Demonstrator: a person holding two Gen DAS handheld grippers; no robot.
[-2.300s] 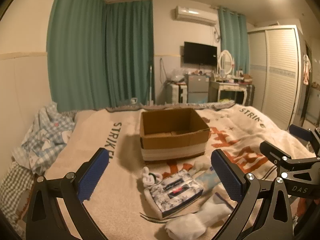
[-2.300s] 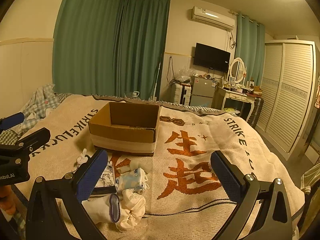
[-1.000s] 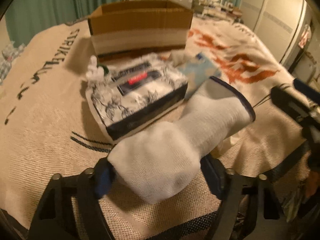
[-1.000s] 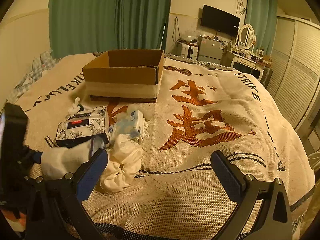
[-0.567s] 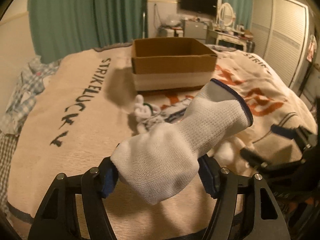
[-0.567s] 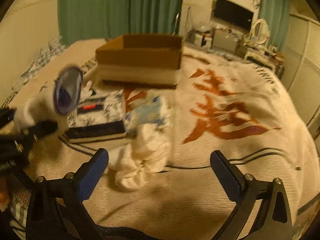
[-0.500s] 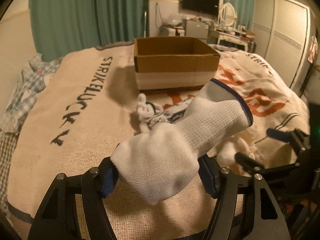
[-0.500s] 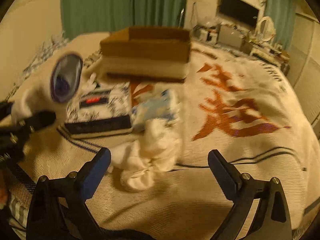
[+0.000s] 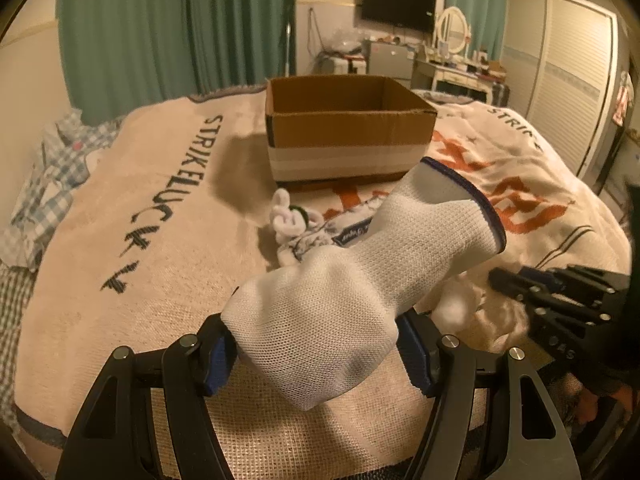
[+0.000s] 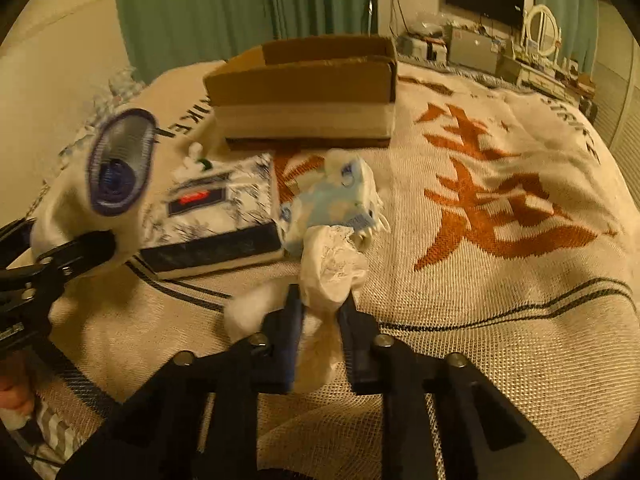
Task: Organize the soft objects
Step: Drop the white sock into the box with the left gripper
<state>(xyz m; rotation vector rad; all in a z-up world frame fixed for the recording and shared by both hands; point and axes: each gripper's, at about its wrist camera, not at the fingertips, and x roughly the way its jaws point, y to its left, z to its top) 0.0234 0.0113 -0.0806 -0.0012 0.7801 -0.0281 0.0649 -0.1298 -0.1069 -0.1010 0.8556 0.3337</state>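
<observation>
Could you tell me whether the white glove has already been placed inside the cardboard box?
No, the white glove is clamped in the left hand-held gripper, well short of the cardboard box.

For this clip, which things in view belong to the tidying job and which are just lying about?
Part of the job:
- white glove, held in the left tool
- crumpled white cloth, pinched by the right tool
- tissue pack
- small blue packet
- small plush toy
- cardboard box

Just lying about:
- checked bedding
- television
- green curtains
</observation>
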